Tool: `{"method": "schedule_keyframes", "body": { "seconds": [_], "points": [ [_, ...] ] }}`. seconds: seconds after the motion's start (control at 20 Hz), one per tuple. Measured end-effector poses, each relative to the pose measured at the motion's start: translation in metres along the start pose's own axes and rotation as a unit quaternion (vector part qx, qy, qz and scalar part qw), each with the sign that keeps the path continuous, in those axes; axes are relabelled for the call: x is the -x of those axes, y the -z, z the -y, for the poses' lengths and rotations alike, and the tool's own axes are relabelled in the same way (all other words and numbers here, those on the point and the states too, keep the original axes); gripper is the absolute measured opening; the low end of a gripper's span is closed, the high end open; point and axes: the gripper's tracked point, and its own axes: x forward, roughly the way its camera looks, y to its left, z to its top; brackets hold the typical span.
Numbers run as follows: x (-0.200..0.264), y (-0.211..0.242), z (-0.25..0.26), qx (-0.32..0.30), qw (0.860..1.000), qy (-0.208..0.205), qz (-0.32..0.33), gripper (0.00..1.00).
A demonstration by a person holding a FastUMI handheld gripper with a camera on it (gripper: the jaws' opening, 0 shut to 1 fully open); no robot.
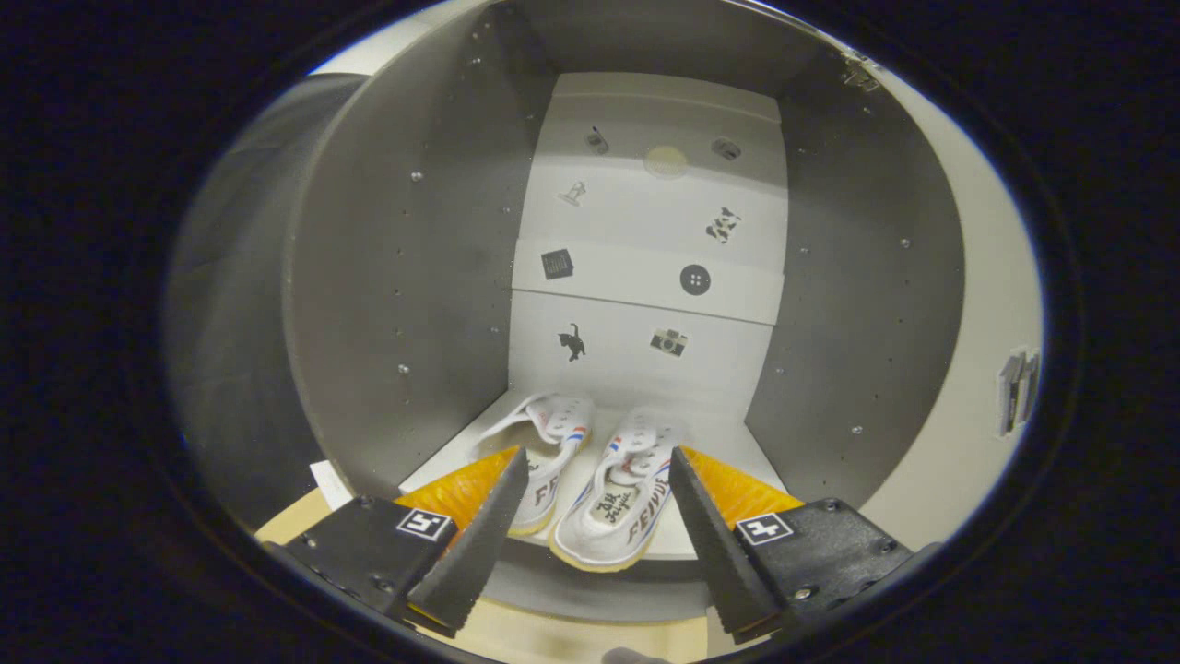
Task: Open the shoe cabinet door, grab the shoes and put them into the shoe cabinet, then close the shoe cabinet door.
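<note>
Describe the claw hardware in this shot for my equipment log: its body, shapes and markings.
The claw has two long wedge-shaped fingers tapering towards their tips, with a rough, textured inner face. Each is fixed to a black block body with small screws, and each block carries a square black-and-white tag. Orange panels sit behind the fingers. No cables are visible.

A black cat sticker (572, 343) has a camera sticker (668, 342) at its 3 o'clock and a black square sticker (557, 264) at its 12 o'clock. A dark button sticker (695, 278) lies at 3 o'clock of the square. A white slip (330, 481) rests on the pale wooden floor (553, 636).
</note>
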Motion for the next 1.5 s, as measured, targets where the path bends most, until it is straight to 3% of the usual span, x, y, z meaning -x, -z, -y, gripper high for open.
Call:
{"method": "schedule_keyframes", "body": {
  "seconds": [0.3, 0.85, 1.35, 1.5],
  "points": [
    [0.077, 0.003, -0.007, -0.024, 1.000, -0.004, 0.017, 0.97],
    [0.239, 0.041, 0.009, -0.065, 0.997, 0.026, 0.033, 1.00],
    [0.377, 0.071, 0.091, -0.076, 0.996, 0.034, 0.035, 1.00],
    [0.415, 0.080, 0.110, -0.077, 0.996, 0.018, 0.032, 0.98]
  ]
}}
